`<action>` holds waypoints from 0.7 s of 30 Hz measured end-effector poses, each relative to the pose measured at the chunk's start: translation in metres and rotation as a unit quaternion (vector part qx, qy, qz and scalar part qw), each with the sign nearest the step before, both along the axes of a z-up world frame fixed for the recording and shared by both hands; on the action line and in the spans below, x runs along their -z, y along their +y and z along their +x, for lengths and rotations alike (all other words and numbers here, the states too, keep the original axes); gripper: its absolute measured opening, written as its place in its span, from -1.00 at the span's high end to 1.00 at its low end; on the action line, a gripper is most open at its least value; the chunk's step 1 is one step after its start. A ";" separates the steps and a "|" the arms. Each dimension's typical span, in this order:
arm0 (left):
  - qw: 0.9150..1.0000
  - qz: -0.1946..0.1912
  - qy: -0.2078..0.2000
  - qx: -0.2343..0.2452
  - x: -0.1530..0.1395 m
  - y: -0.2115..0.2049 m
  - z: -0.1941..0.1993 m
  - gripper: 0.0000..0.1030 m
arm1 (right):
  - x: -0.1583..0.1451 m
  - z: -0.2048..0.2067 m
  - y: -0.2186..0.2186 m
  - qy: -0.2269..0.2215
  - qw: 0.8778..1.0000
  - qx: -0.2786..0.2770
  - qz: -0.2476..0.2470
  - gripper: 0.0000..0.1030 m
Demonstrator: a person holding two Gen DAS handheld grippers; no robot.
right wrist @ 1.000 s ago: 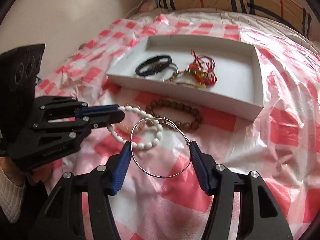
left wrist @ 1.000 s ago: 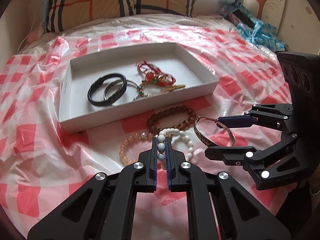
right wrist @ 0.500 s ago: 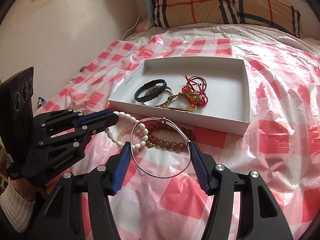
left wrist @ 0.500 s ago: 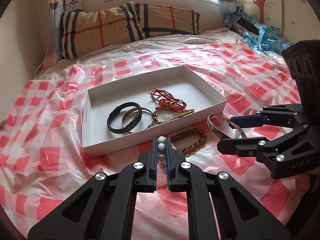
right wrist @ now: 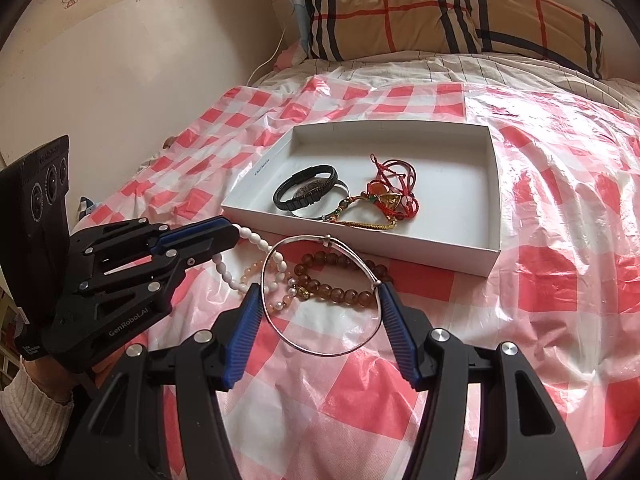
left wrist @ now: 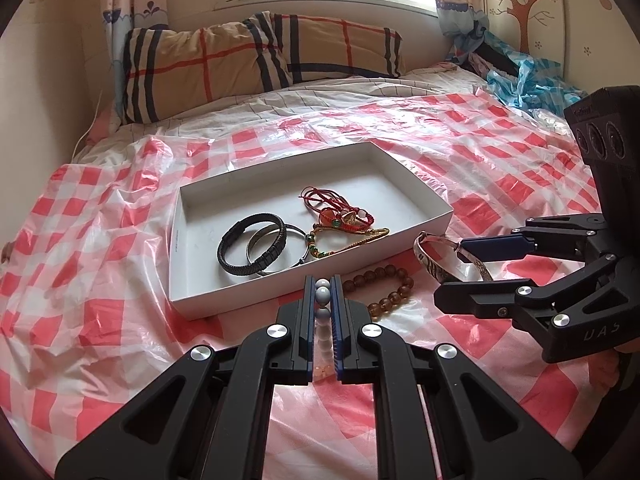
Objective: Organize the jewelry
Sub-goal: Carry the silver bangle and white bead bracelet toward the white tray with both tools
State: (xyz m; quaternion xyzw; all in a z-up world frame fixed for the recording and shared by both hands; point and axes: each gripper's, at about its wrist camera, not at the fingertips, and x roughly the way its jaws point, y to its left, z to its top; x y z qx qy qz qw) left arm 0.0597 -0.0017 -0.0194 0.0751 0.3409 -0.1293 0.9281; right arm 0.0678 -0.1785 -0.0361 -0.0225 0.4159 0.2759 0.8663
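Note:
My left gripper (left wrist: 323,285) is shut on a white bead bracelet (left wrist: 322,294), which hangs from its tips just in front of the white tray (left wrist: 208,309). In the right wrist view the same bracelet (right wrist: 256,240) dangles from the left gripper (right wrist: 224,236) above the checked cloth. My right gripper (right wrist: 320,292) grips a thin silver bangle (right wrist: 327,239) across its width, one pad on each side. It holds the bangle to the right of the tray's near corner. The tray holds a black braided bracelet (left wrist: 252,248), a silver bangle and red cord bracelets (left wrist: 340,212).
A brown bead bracelet (right wrist: 340,280) and a peach bead bracelet (right wrist: 256,272) lie on the red-checked plastic cloth in front of the tray. A striped pillow (left wrist: 256,60) and blue plastic bags (left wrist: 524,80) are at the bed's far end. A wall runs along the left.
Both grippers have tilted upward, so more of the pillow and window shows. The white bead bracelet has come up off the cloth and now hangs from the left gripper. Both grips are unchanged.

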 end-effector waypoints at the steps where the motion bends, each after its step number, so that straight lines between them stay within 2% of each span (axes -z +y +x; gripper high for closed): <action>1: 1.000 0.000 -0.001 0.000 -0.001 0.000 0.000 0.87 | 0.000 0.000 0.000 -0.001 1.000 0.000 -0.001 -0.12; 13: 1.000 -0.017 -0.012 -0.003 -0.008 0.005 -0.001 0.87 | -0.002 -0.001 0.001 -0.004 1.000 0.000 -0.001 -0.12; 21: 1.000 -0.016 -0.016 -0.002 -0.009 0.005 -0.001 0.87 | -0.003 -0.002 0.002 -0.006 1.000 -0.003 -0.003 -0.12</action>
